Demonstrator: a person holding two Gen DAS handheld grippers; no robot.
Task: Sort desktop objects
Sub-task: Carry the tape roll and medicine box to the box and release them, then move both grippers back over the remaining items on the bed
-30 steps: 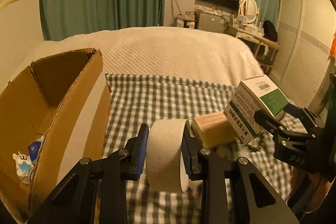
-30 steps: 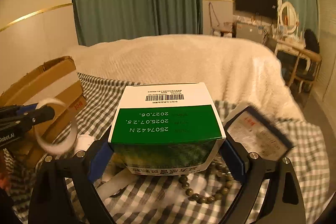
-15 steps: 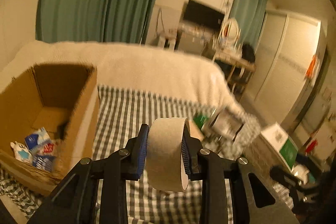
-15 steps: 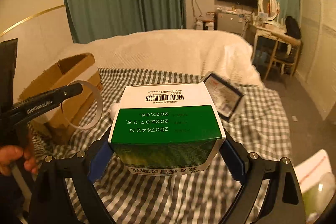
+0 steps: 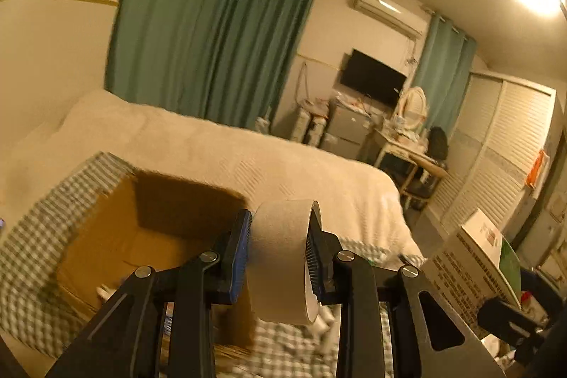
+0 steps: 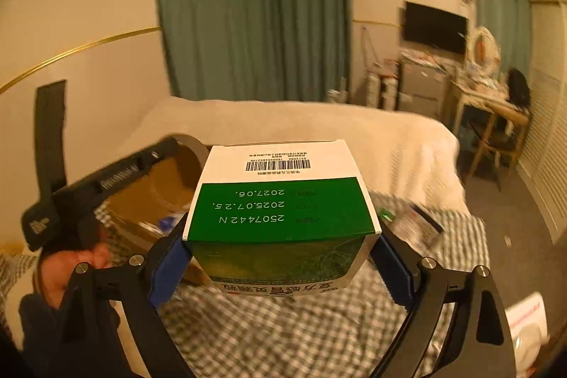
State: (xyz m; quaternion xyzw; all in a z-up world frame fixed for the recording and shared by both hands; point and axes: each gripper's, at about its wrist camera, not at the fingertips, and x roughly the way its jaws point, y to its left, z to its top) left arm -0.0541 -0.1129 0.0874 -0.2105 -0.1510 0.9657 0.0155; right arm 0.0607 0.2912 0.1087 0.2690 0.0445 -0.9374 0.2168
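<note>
My left gripper [image 5: 278, 257] is shut on a roll of beige tape [image 5: 283, 257] and holds it in the air over the near right corner of an open cardboard box [image 5: 117, 236]. My right gripper [image 6: 280, 257] is shut on a green and white medicine box [image 6: 280, 215], held above the checked cloth [image 6: 283, 328]. In the left wrist view the medicine box [image 5: 471, 257] shows at the right. In the right wrist view the left gripper [image 6: 106, 179] with the tape roll [image 6: 191, 147] is at the left over the cardboard box [image 6: 159, 201].
Small packets lie inside the cardboard box [image 6: 170, 222]. A dark flat packet [image 6: 421, 218] lies on the cloth at the right. A white bed [image 5: 248, 158] lies behind. A dresser and chair [image 6: 489, 116] stand at the far right.
Both grippers have lifted and swung left toward the cardboard box, each still holding its object. The left gripper with the tape now hangs over the box.
</note>
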